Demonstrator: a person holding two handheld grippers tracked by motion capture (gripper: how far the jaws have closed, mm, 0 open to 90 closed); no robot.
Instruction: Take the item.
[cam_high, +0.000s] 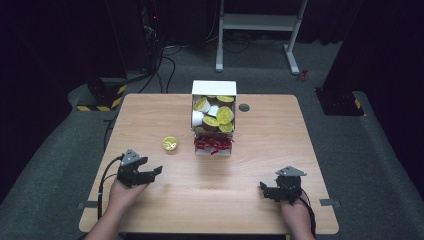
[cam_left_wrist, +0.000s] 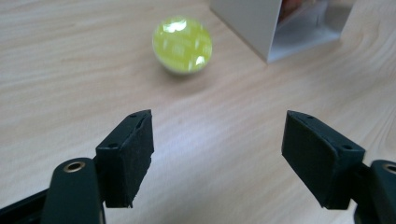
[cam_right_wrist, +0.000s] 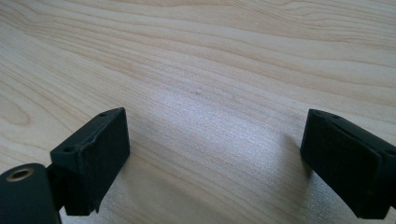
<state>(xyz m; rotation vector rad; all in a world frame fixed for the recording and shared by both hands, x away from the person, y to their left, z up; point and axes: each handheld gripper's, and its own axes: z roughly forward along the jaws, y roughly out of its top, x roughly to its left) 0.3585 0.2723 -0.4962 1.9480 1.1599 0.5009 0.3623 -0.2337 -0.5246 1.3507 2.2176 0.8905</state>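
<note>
Capsule: a lone yellow-lidded capsule (cam_high: 170, 144) sat on the table (cam_high: 260, 165), just left of the white box (cam_high: 214, 90).
Left gripper (cam_high: 150, 174): jaws apart, empty, pointing toward the capsule, the nearer hand.
Right gripper (cam_high: 264, 190): jaws apart, empty, well right of the capsule.

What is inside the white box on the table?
The white box holds several capsules with yellow-green lids, some white sides showing, and red packaging at its near end. Whatever lies beneath them is covered.

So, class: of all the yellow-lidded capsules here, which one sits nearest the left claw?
The lone capsule on the bare table, left of the white box. It lies just ahead of the open left claw; the other capsules are all inside the box.
</note>
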